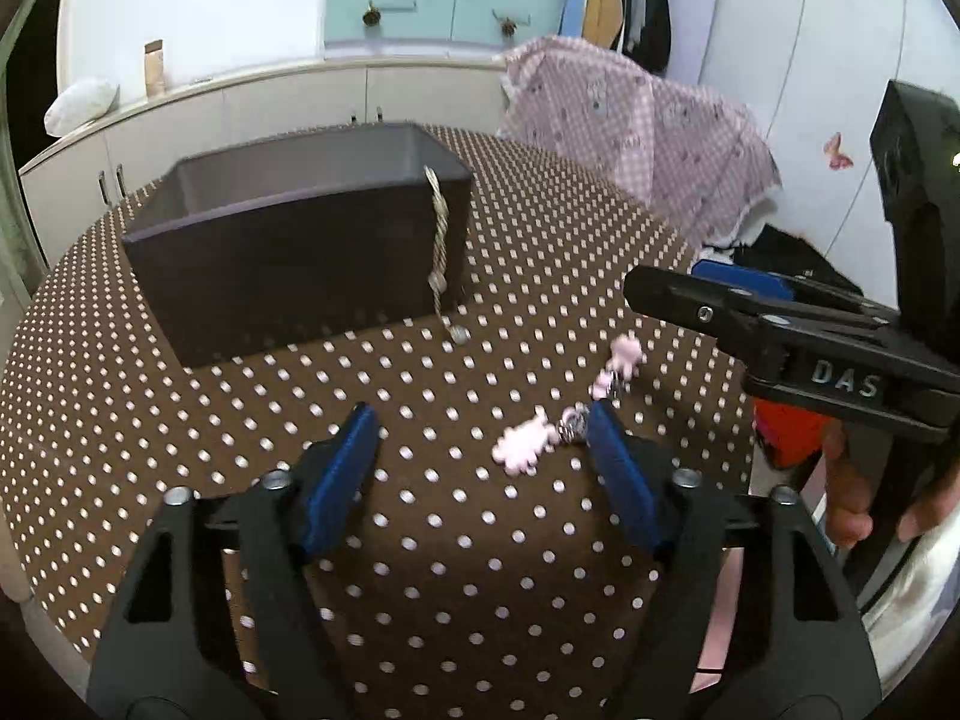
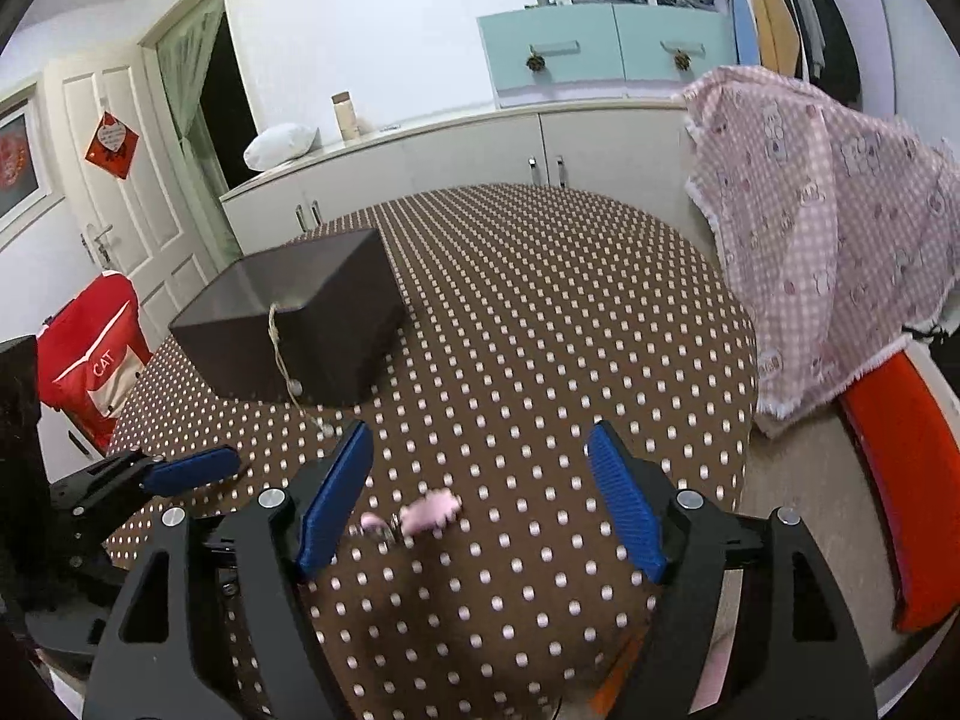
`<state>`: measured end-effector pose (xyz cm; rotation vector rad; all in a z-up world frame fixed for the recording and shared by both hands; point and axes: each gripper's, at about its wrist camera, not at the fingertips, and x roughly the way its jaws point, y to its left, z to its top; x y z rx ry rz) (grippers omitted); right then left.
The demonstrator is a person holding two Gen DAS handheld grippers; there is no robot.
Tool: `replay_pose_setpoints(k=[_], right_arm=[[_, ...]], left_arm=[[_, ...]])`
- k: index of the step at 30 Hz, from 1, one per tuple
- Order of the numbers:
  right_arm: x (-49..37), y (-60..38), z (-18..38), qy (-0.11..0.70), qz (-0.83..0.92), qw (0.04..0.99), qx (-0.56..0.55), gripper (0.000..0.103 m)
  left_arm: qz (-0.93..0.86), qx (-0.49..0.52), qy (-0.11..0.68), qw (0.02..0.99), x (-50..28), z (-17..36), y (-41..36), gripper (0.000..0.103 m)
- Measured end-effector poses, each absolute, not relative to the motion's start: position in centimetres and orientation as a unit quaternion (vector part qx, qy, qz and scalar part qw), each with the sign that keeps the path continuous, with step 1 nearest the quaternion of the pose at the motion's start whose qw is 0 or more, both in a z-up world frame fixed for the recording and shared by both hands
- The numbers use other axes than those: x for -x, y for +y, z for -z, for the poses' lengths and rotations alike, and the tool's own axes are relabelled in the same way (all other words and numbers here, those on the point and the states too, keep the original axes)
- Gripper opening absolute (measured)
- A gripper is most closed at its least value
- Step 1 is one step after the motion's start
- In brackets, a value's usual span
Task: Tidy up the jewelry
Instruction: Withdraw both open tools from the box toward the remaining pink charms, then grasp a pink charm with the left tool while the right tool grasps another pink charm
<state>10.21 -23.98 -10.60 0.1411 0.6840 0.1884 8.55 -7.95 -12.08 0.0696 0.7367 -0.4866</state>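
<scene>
A pink bead bracelet (image 1: 522, 444) with silvery links lies on the brown dotted tablecloth (image 1: 420, 570). My left gripper (image 1: 480, 414) is open just above the cloth, and one end of the bracelet lies against the inner side of its right fingertip (image 1: 603, 426). My right gripper (image 2: 480, 432) is open too, with the bracelet (image 2: 429, 510) on the cloth between its fingers, nearer the left one. A dark brown open box (image 1: 288, 264) stands farther back. A pale chain (image 1: 439, 240) hangs over its near corner down to the table.
A pink checked cloth (image 2: 828, 210) drapes over something at the table's right side, above an orange seat (image 2: 912, 480). A red chair cover (image 2: 90, 354) stands off the left edge. White cabinets (image 2: 480, 156) run behind the table. The right gripper (image 1: 690, 294) reaches in beside the left one.
</scene>
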Motion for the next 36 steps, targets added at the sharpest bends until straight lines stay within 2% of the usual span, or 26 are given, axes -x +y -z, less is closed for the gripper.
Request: replay_pose_setpoints(k=[3, 4, 8, 17, 20, 22, 27, 30, 31, 32, 33, 36], right_arm=[[-9.8, -24.0, 11.1, 0.341, -0.092, 0.933, -0.073, 0.071], [-9.6, -24.0, 11.2, 0.343, -0.094, 0.932, -0.074, 0.071], [-9.0, -23.8, 11.2, 0.342, -0.101, 0.931, -0.074, 0.071], [-8.5, -21.0, 12.2, 0.344, -0.13, 0.929, -0.039, 0.068], [-8.5, -20.1, 12.6, 0.337, -0.122, 0.934, -0.002, 0.059], [-8.4, -19.6, 12.8, 0.333, -0.12, 0.935, 0.013, 0.037], [-8.3, -19.8, 12.8, 0.331, -0.133, 0.934, 0.013, 0.036], [-8.4, -20.1, 12.8, 0.331, -0.135, 0.934, 0.01, 0.036], [-8.4, -20.1, 12.8, 0.332, -0.135, 0.933, 0.008, 0.036], [-8.5, -20.1, 12.7, 0.333, -0.135, 0.933, 0.007, 0.036], [-8.5, -20.1, 12.7, 0.333, -0.135, 0.933, 0.008, 0.036], [-8.6, -20.0, 12.6, 0.334, -0.135, 0.933, 0.007, 0.036]], left_arm=[[0.21, -0.056, 0.351, 0.911, -8.3, 12.4, -8.5, 0.04], [0.199, -0.059, 0.349, 0.914, -8.3, 12.5, -8.5, 0.031], [0.194, -0.037, 0.349, 0.916, -8.6, 12.5, -7.3, 0.019], [0.2, -0.01, 0.342, 0.918, -8.5, 12.3, -6.7, 0.017], [0.203, -0.001, 0.334, 0.921, -8.3, 12.2, -6.5, 0.017], [0.205, 0.005, 0.331, 0.921, -8.3, 12.1, -6.4, 0.017], [0.209, 0.004, 0.33, 0.921, -8.3, 12.1, -6.2, 0.017], [0.21, -0.003, 0.321, 0.923, -8.1, 12.0, -6.2, 0.021], [0.208, 0.0, 0.324, 0.923, -8.2, 12.0, -6.1, 0.039], [0.207, 0.004, 0.324, 0.923, -8.2, 12.0, -5.9, 0.069], [0.207, 0.008, 0.32, 0.924, -8.1, 11.8, -5.8, 0.072], [0.21, -0.001, 0.307, 0.928, -8.0, 11.4, -5.8, 0.072]])
